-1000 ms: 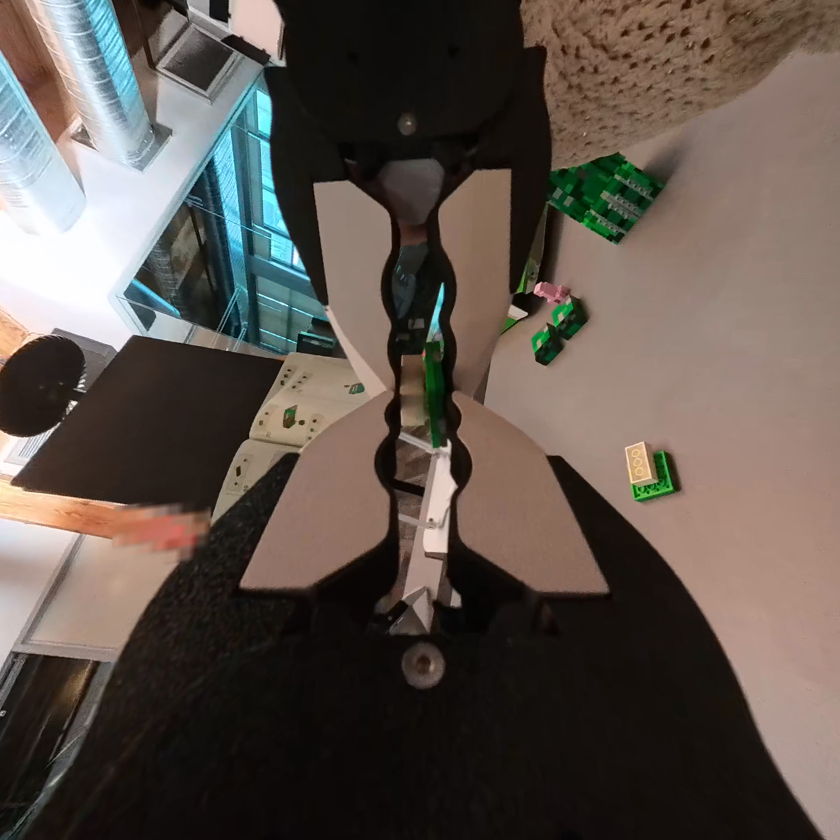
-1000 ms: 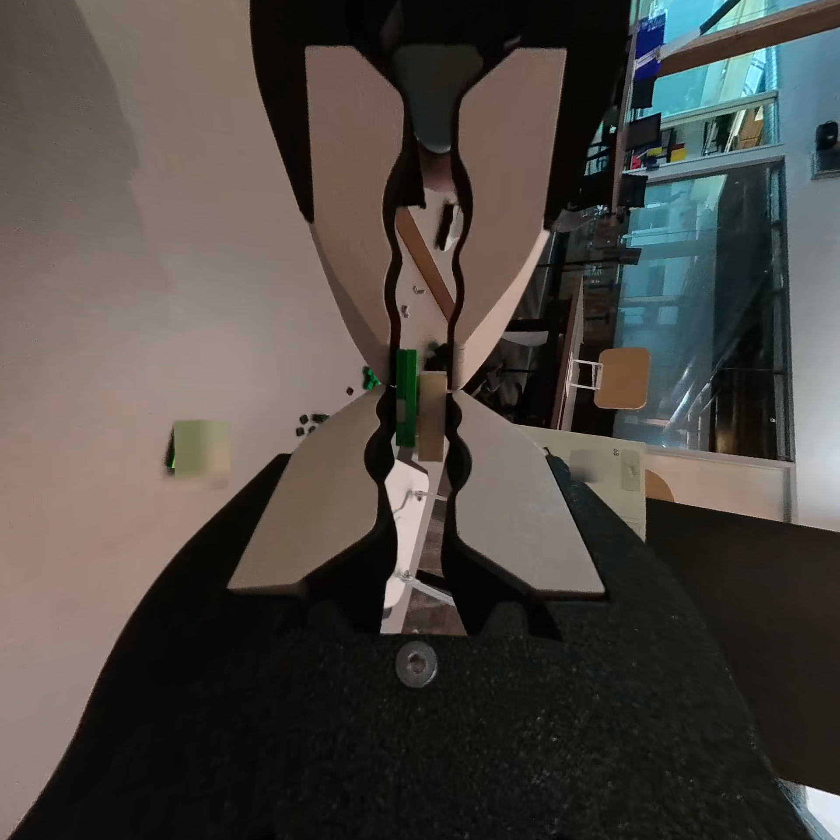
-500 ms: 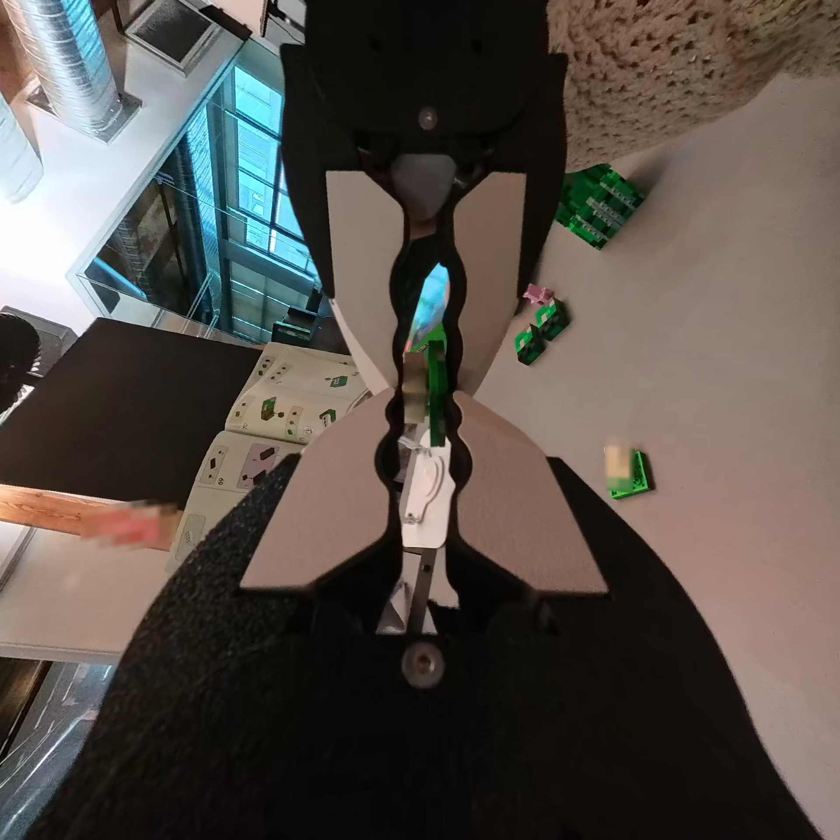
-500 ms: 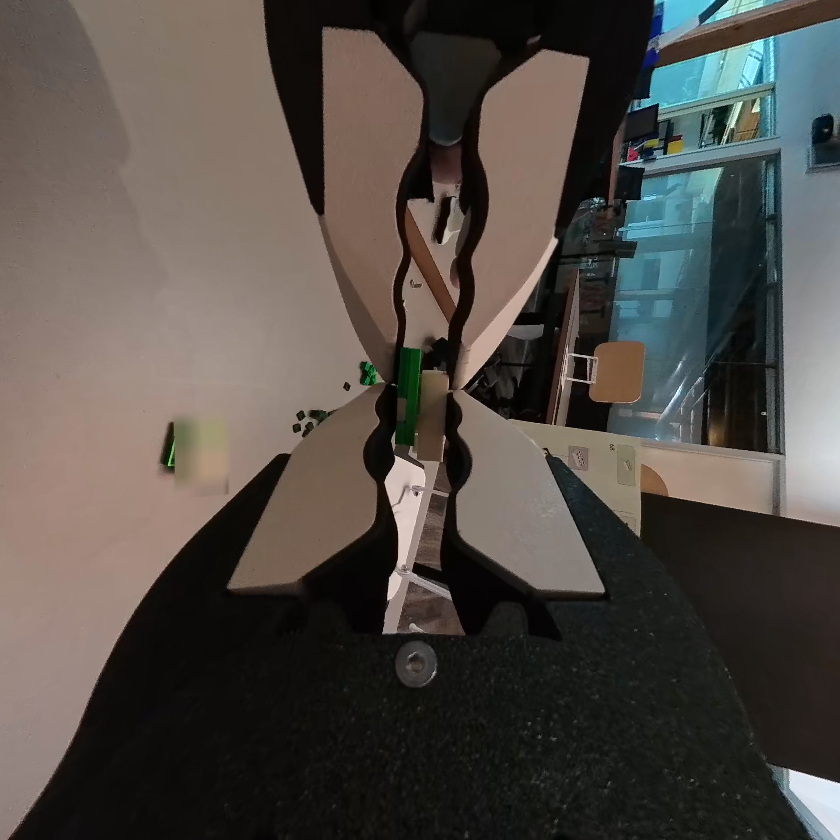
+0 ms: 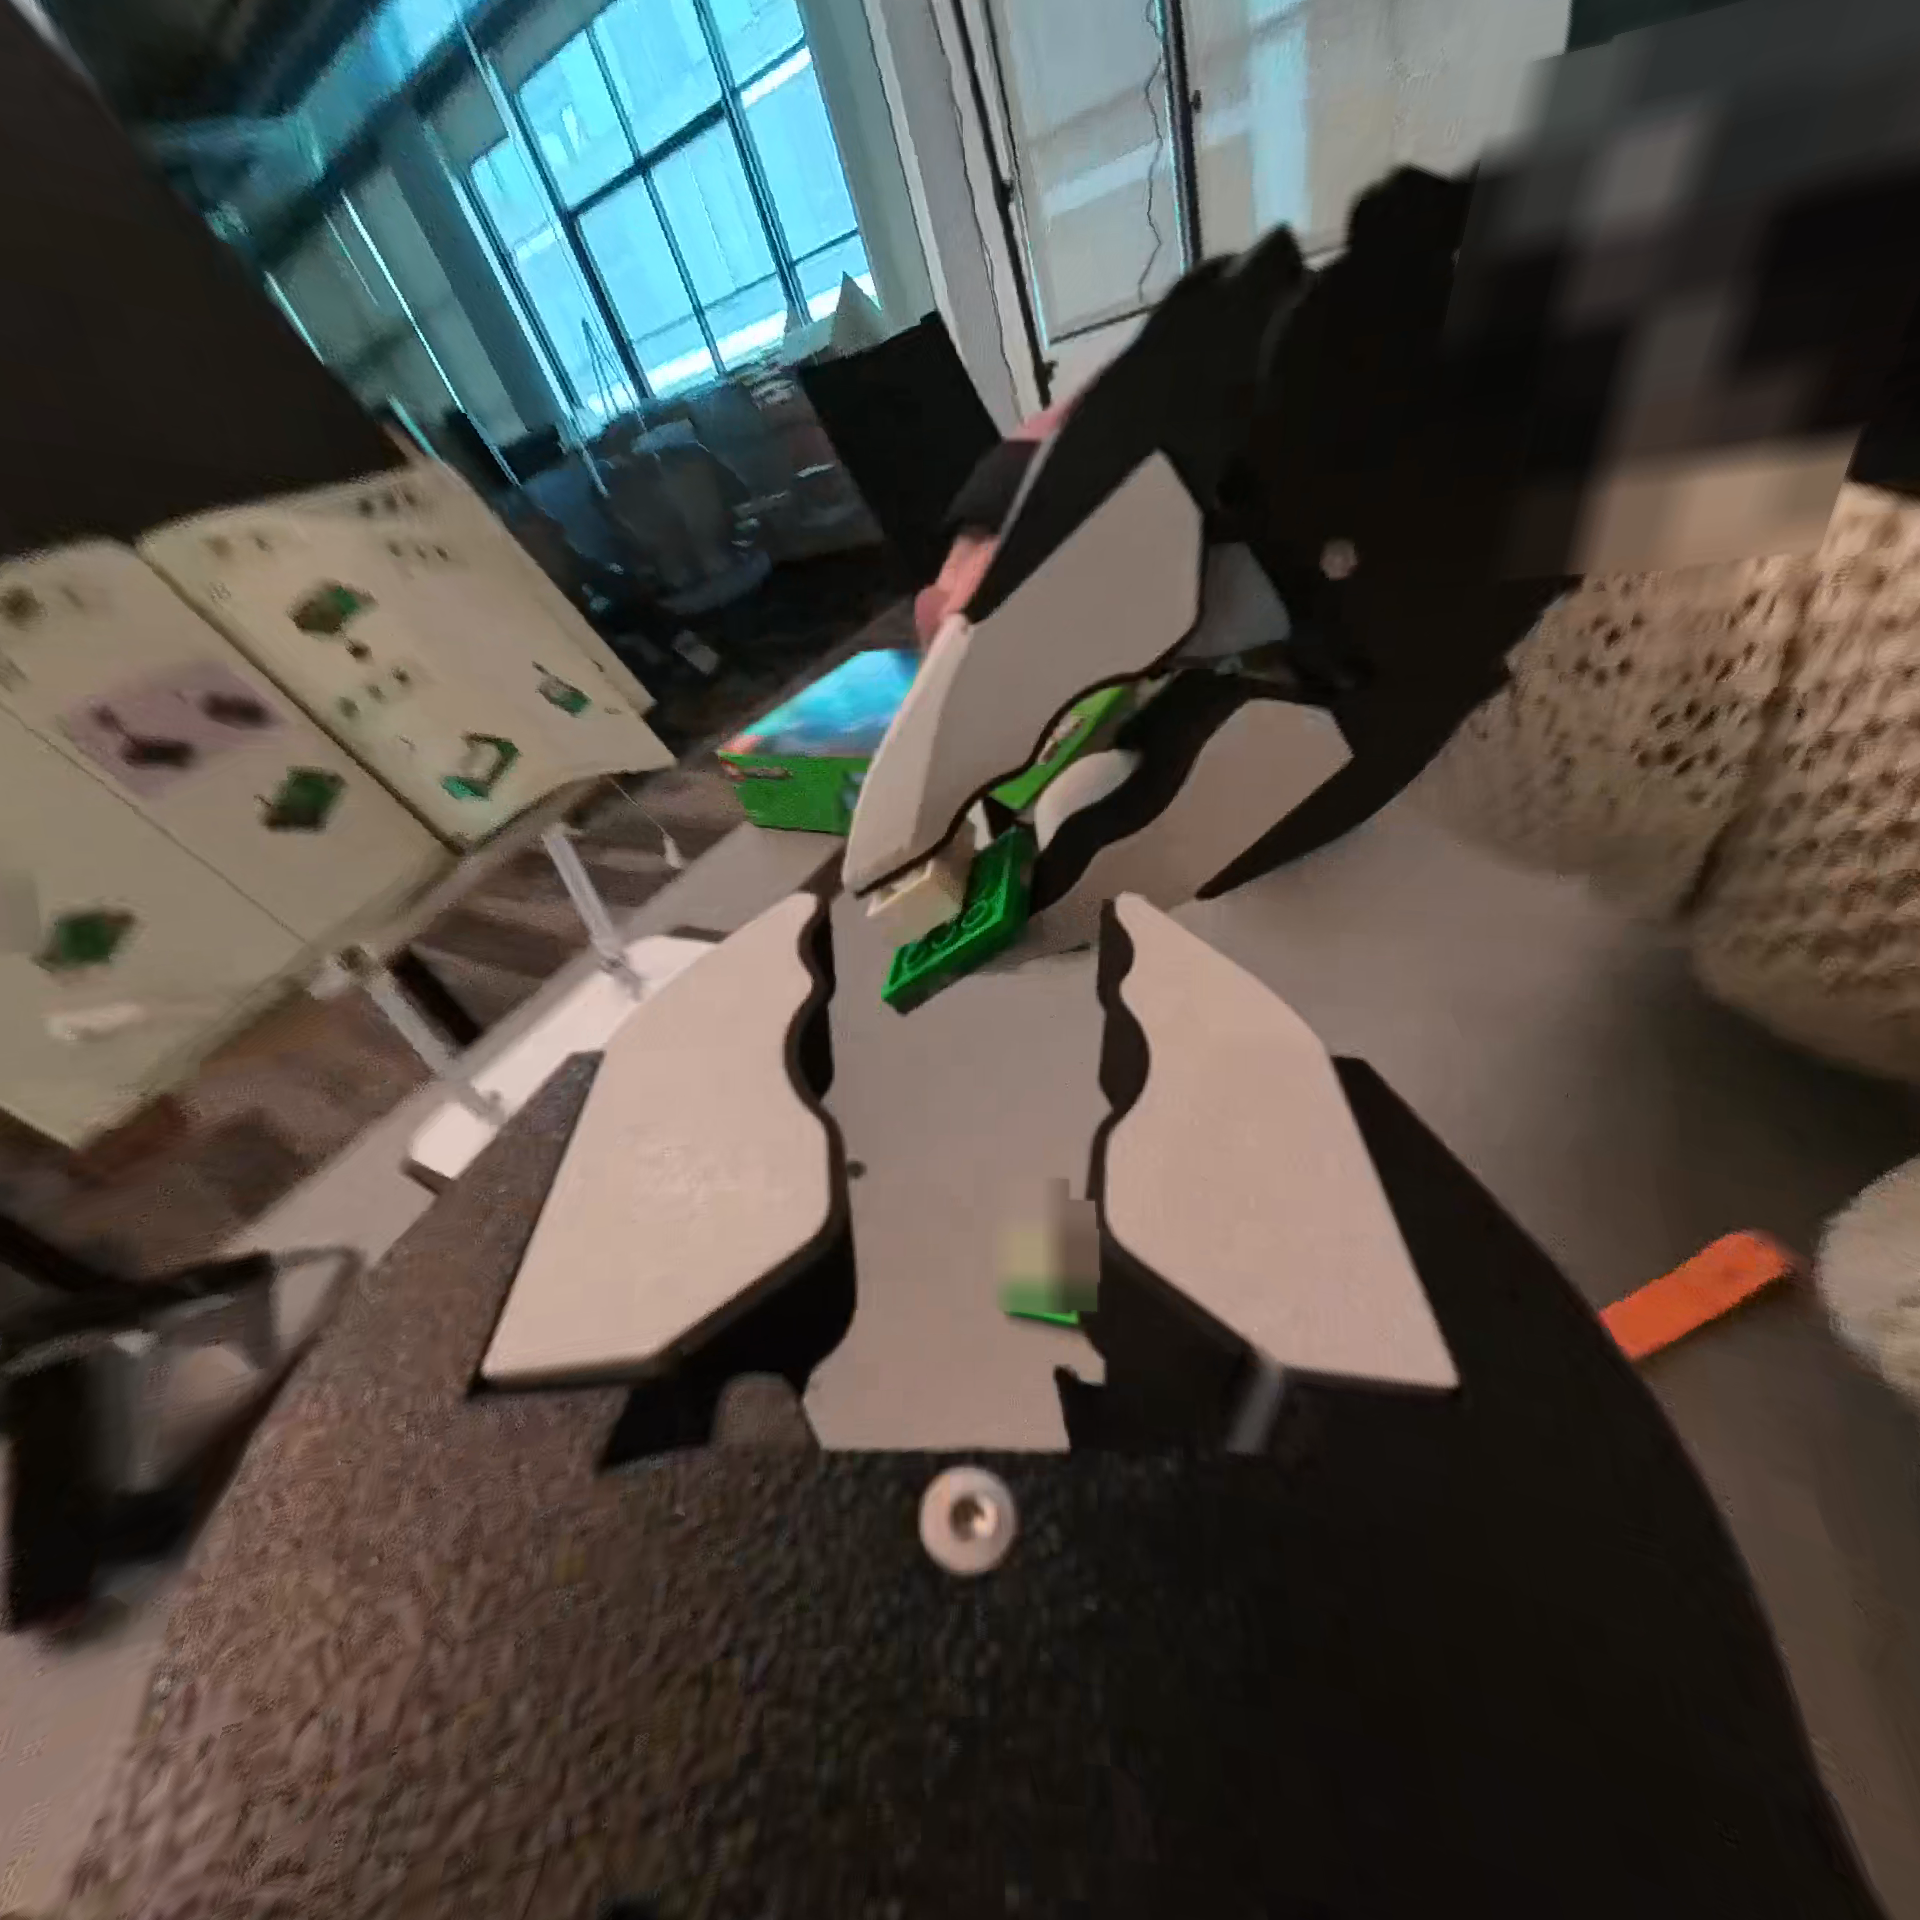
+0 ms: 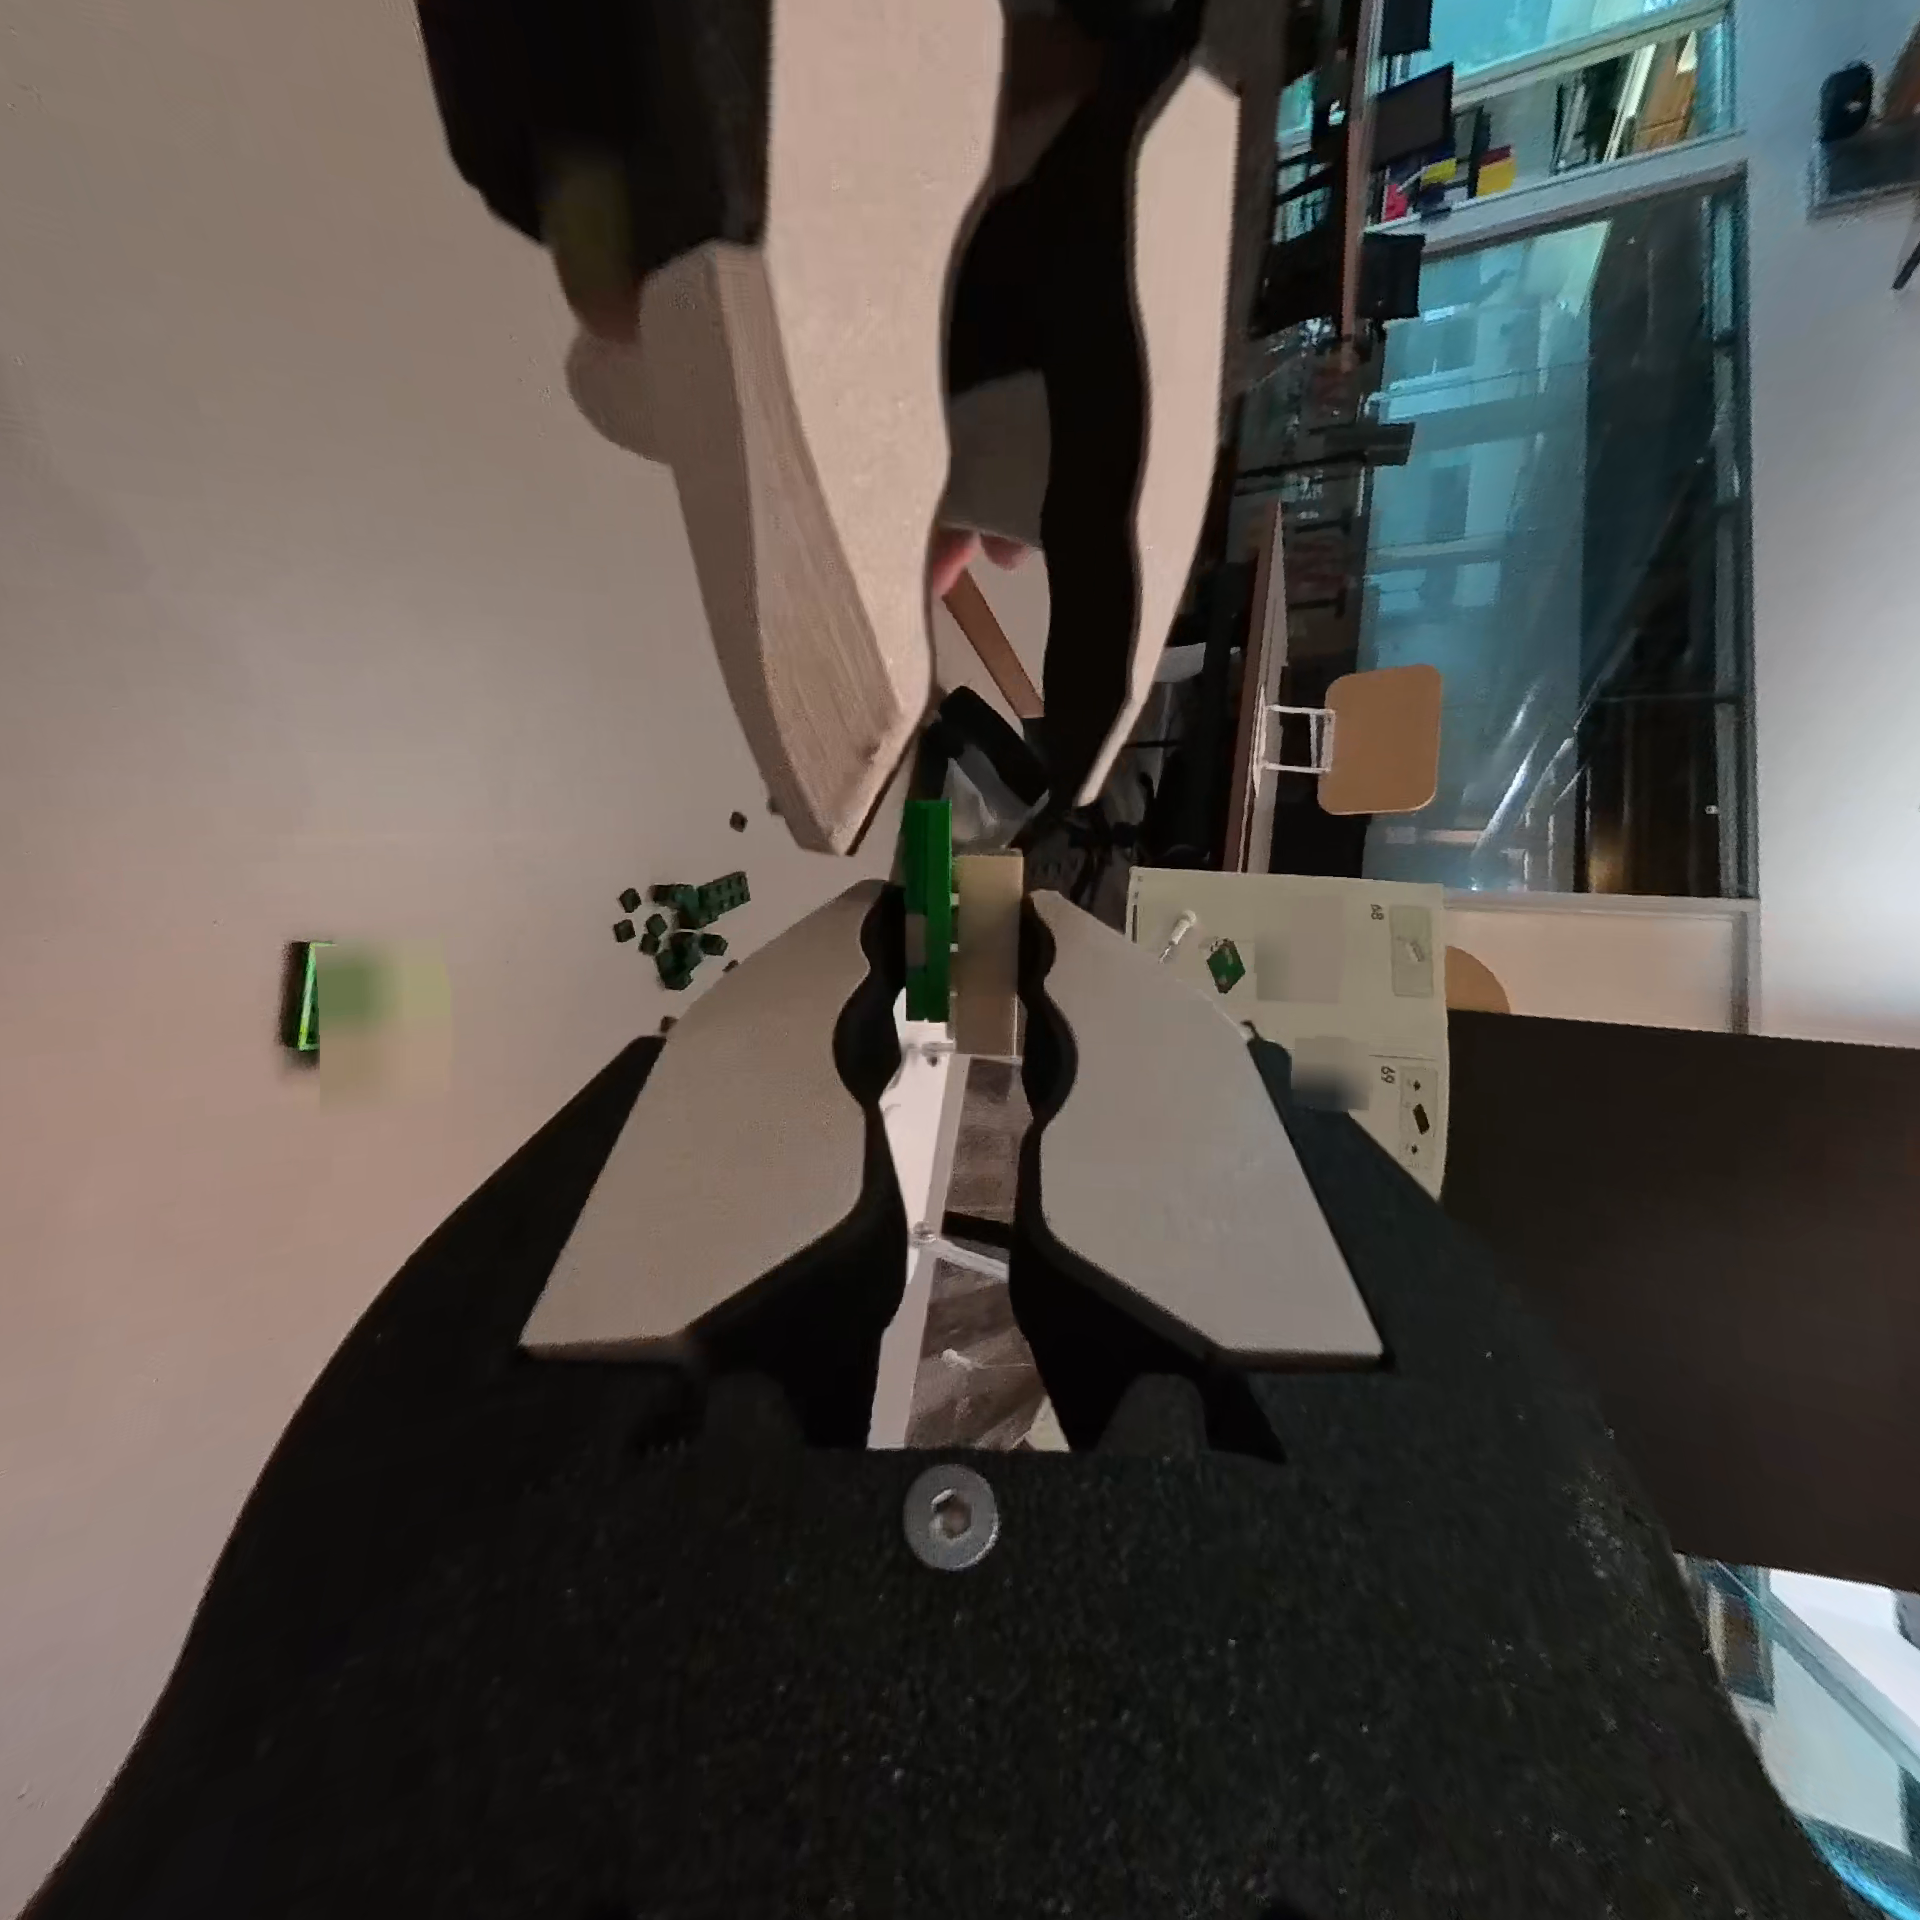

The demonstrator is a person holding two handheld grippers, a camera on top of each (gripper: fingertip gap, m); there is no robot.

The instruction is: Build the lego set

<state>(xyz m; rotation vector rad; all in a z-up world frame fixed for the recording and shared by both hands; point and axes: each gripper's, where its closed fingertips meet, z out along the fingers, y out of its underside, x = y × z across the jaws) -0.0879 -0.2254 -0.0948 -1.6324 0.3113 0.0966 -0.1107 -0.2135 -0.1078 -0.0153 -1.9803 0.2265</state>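
My right gripper (image 6: pixel 956 899) is shut on a small assembly: a green plate (image 6: pixel 927 925) with a tan brick (image 6: pixel 987 956) on it. In the left wrist view the right gripper (image 5: pixel 951 894) holds the same green plate (image 5: pixel 951 940) and tan brick (image 5: pixel 914 888) just above the grey table (image 5: pixel 1558 1039). My left gripper (image 5: pixel 964 914) is open and empty, its tips just short of the assembly. It also shows in the right wrist view (image 6: pixel 956 821), jaws apart, above the held piece.
An open instruction booklet (image 5: pixel 312 707) stands at the left, with a green box (image 5: pixel 821 748) behind the grippers. An orange tool (image 5: pixel 1694 1294) lies at the right. Loose dark green pieces (image 6: pixel 686 925) and another green piece (image 6: pixel 301 997) lie on the table. A knit sleeve (image 5: pixel 1714 779) is at the right. The tips of both grippers are at nearly the same place.
My left gripper has opened, let go of the assembly and swung away from it. My right gripper still holds the green plate and tan brick.
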